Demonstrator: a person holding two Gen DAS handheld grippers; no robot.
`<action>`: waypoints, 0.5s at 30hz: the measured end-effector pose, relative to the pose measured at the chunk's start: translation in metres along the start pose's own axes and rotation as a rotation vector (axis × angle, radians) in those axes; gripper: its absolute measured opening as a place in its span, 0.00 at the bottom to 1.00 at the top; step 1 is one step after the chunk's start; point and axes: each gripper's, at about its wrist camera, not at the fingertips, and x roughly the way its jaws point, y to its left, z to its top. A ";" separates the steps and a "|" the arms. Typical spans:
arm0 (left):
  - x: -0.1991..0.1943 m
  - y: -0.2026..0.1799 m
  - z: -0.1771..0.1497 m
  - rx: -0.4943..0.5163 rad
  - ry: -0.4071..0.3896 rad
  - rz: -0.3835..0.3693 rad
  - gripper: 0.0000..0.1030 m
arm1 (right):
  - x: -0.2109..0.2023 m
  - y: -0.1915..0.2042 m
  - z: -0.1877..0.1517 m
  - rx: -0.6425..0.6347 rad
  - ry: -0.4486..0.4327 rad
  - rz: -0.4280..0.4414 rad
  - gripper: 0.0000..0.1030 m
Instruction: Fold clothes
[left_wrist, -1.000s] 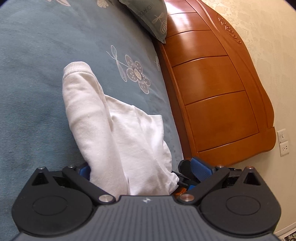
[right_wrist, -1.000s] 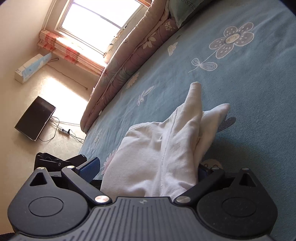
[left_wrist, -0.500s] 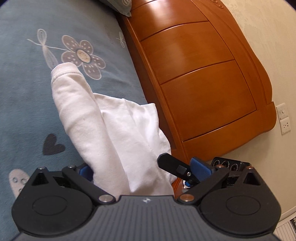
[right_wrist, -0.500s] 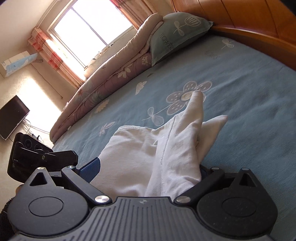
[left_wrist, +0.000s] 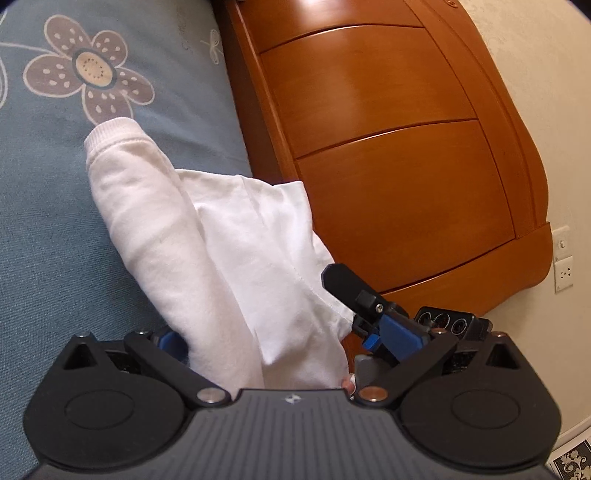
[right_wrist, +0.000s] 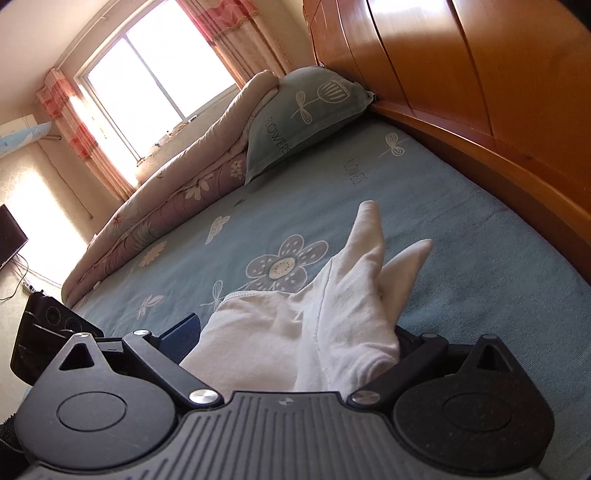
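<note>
Change since earlier: both views have turned toward the headboard (left_wrist: 388, 155); in the left wrist view the brown flower print now lies just beyond the sleeve cuff, and in the right wrist view the headboard now fills the upper right corner.
Garment: a white garment (left_wrist: 236, 266) is held up between the two tools, above the blue bed sheet (left_wrist: 48, 240) and near the headboard.
Sleeve: one sleeve (left_wrist: 122, 177) with a ribbed cuff points away from the left camera, its tip close to the flower print (left_wrist: 88, 70) on the sheet; whether it touches the sheet, I cannot tell.
Left hand-held gripper: the left hand-held gripper (left_wrist: 266, 343) is closed narrow on the garment, the cloth is bunched between its fingers.
Right hand-held gripper: the right hand-held gripper (right_wrist: 295, 350) also grips the garment (right_wrist: 306, 325), with the cloth packed between its fingers; it shows too in the left wrist view, on the headboard side of the garment.
Garment in right view: two pointed ends of cloth rise toward the headboard (right_wrist: 498, 92), over the sheet (right_wrist: 461, 206).
Pillow: a blue-green pillow (right_wrist: 306, 110) lies against the headboard, at the far end of the bed.
Quilt: a folded pink quilt (right_wrist: 177, 195) lies beside the pillow, on the side away from the headboard.
Window: a bright window (right_wrist: 155, 81) with a pink curtain is beyond the quilt.
Wall: a socket plate (left_wrist: 563, 273) is on the wall just past the headboard end.
</note>
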 end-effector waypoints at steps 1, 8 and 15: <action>0.001 0.003 -0.002 -0.004 0.012 0.013 0.98 | 0.004 -0.004 -0.002 0.009 0.009 -0.015 0.99; -0.040 0.007 -0.034 0.135 0.030 0.229 0.98 | -0.002 -0.010 -0.026 -0.111 -0.014 -0.402 0.98; -0.092 -0.016 -0.065 0.455 -0.043 0.590 0.98 | -0.018 0.048 -0.040 -0.314 -0.125 -0.298 0.96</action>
